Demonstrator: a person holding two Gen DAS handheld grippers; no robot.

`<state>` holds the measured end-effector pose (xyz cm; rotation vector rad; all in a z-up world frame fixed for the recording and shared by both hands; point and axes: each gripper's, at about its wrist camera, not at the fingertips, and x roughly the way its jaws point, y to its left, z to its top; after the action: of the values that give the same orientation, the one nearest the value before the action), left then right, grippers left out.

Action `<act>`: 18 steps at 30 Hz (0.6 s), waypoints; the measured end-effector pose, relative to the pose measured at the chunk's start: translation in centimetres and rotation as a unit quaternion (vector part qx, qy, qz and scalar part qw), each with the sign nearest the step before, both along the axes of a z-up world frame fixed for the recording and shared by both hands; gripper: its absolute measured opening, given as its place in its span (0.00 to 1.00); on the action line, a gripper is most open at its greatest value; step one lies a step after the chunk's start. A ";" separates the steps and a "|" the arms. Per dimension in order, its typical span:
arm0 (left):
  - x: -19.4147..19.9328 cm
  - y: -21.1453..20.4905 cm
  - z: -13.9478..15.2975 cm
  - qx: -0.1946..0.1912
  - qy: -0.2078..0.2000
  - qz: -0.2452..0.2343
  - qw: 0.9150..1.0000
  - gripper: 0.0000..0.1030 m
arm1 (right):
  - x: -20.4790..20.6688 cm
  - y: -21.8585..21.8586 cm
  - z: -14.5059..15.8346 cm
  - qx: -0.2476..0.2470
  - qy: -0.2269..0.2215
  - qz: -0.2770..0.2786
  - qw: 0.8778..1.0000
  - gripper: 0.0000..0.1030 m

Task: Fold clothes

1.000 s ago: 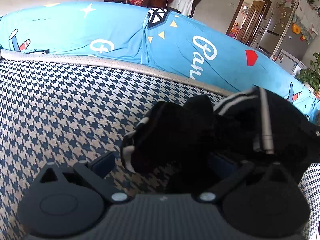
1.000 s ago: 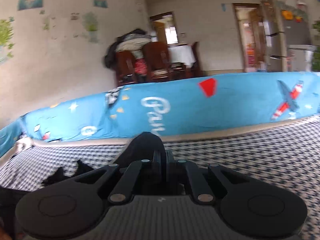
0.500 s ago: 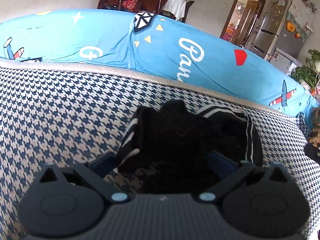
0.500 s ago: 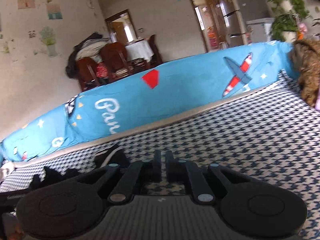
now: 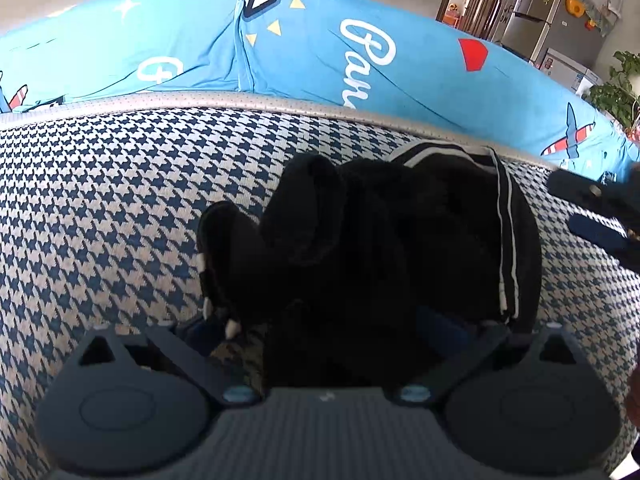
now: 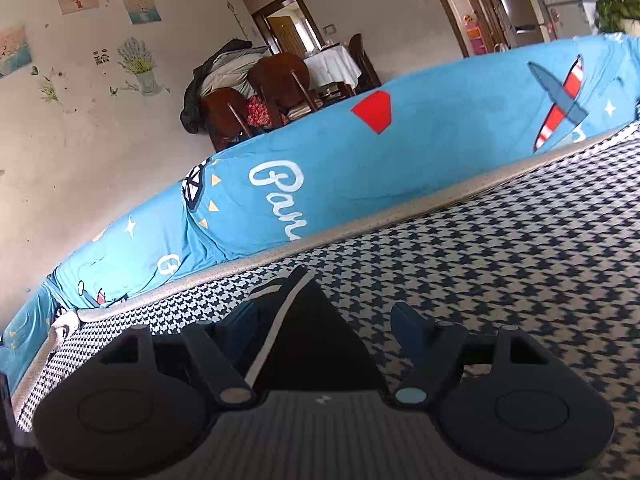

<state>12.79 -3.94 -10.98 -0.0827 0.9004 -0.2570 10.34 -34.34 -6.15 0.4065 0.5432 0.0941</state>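
A black garment with white stripes (image 5: 380, 248) lies bunched on the houndstooth mattress (image 5: 100, 208). My left gripper (image 5: 320, 320) is open, its blue fingers spread on either side of the garment's near edge, partly hidden by the cloth. My right gripper (image 6: 324, 316) is open, with a corner of the black garment (image 6: 308, 336) and its white stripe lying between the fingers. The right gripper also shows at the right edge of the left wrist view (image 5: 600, 216).
A blue printed bed bumper (image 5: 320, 48) runs along the far edge of the mattress. Beyond it stand wooden chairs with piled clothes (image 6: 256, 92), a doorway, a fridge (image 5: 560, 20) and a potted plant (image 5: 616, 92).
My right gripper, shut on the garment a second ago, has opened and swung right and down. The garment has dropped flatter on the mattress. My left gripper stayed open.
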 end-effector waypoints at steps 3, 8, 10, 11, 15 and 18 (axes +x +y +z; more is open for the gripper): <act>-0.1 -0.1 -0.2 0.002 0.004 -0.003 1.000 1.00 | 1.4 1.2 -0.5 -0.006 0.003 0.023 1.000 0.81; 0.0 0.0 -0.6 0.001 0.009 -0.006 1.000 1.00 | 3.7 3.3 -1.8 -0.038 0.009 0.047 0.998 0.89; 0.1 0.0 -0.9 -0.001 0.016 -0.007 1.000 1.00 | 4.4 4.0 -2.6 -0.048 0.020 0.051 0.997 0.88; 0.1 0.0 -1.0 -0.002 0.019 -0.008 1.000 1.00 | 4.7 4.3 -2.9 -0.057 0.026 0.052 0.997 0.88; 0.0 0.2 -1.0 -0.006 0.030 -0.009 0.999 1.00 | 5.2 4.8 -3.8 -0.071 0.042 0.049 0.995 0.56; -0.1 0.3 -1.0 -0.008 0.030 -0.010 0.999 1.00 | 5.1 4.6 -4.0 -0.070 0.051 0.044 0.995 0.38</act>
<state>12.73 -3.65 -11.94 -0.0963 0.9583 -0.2808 15.48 -29.72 -10.10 0.2524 0.6649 0.1197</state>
